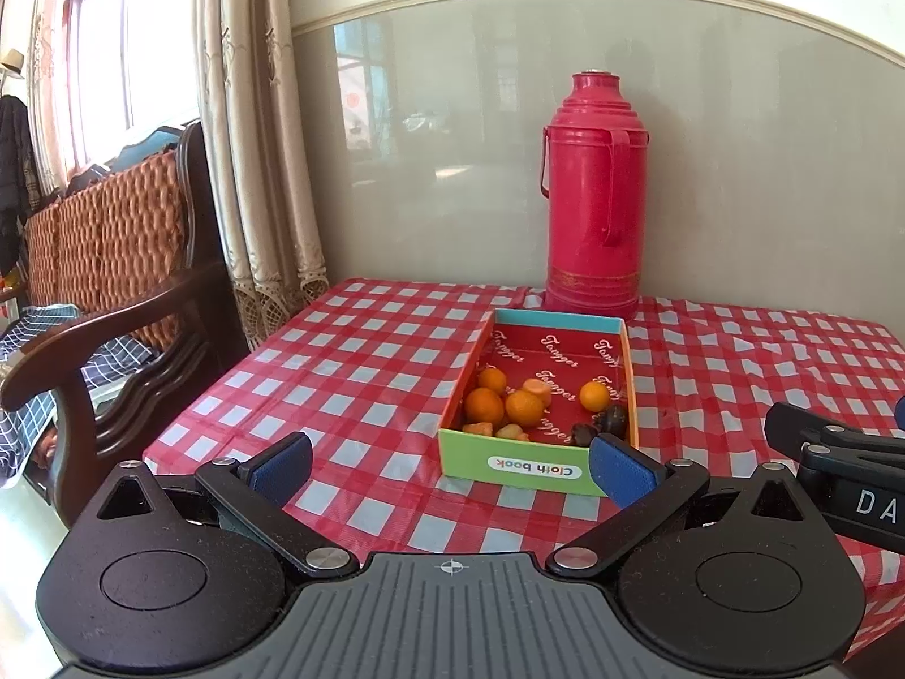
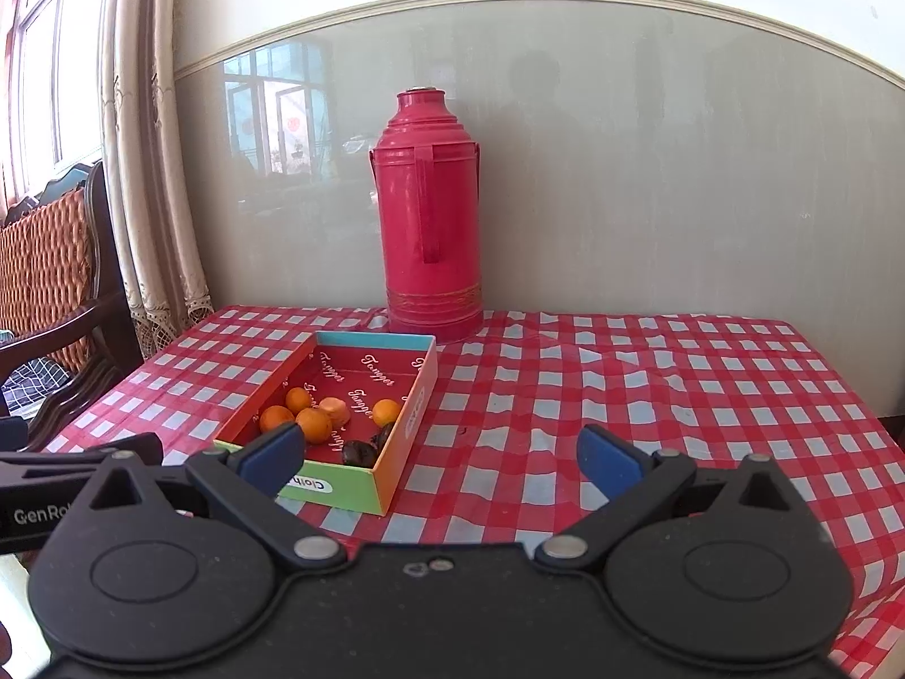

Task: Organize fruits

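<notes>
A shallow cardboard box (image 1: 512, 467) (image 2: 362, 489) with a red lining and a green "Cloth book" front stands on the checked table. Inside it lie several small oranges (image 1: 525, 407) (image 2: 314, 424), some pale orange pieces (image 1: 479, 428) and dark fruits (image 1: 613, 418) (image 2: 359, 452). My left gripper (image 1: 449, 467) is open and empty, held in front of the box's near end. My right gripper (image 2: 441, 455) is open and empty, to the right of the box; its left finger overlaps the box's near corner. Part of the right gripper shows in the left wrist view (image 1: 837, 452).
A tall red thermos (image 1: 594, 192) (image 2: 432, 215) stands behind the box against the wall. The table (image 1: 350, 351) (image 2: 650, 396) has a red-and-white checked cloth. A wooden chair with an orange cushion (image 1: 107, 237) (image 2: 45, 271) stands at the left, by curtains.
</notes>
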`<state>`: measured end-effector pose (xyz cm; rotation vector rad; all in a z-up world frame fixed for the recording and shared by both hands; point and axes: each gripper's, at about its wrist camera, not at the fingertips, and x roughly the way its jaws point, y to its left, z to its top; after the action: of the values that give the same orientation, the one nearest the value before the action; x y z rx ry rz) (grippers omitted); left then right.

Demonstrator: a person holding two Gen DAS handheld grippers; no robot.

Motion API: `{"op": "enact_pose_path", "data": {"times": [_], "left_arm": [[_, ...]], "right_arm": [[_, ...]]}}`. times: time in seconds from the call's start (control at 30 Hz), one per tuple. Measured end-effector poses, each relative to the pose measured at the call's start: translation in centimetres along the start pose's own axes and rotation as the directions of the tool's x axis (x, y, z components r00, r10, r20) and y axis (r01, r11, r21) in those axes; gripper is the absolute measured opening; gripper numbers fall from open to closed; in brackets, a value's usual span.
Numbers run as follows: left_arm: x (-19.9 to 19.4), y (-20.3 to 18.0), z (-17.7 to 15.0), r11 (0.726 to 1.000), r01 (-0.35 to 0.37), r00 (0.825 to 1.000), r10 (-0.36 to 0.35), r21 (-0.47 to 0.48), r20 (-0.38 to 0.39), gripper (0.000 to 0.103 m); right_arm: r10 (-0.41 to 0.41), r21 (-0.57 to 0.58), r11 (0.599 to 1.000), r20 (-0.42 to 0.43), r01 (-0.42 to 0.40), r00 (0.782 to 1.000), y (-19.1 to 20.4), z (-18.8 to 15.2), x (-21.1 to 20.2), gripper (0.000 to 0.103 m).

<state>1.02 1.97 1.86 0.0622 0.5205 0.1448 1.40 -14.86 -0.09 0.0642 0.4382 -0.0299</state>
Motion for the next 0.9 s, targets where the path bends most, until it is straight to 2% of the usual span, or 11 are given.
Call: {"op": "enact_pose_path", "data": {"times": [0.9], "left_arm": [[0.66,-0.28,-0.33,1.0,0.009,1.0,-0.009,0.001,-0.026,0.103]], "right_arm": [[0.003,0.004,1.0,0.004,-0.003,1.0,-0.09,-0.23,0.02,0.097]]}}
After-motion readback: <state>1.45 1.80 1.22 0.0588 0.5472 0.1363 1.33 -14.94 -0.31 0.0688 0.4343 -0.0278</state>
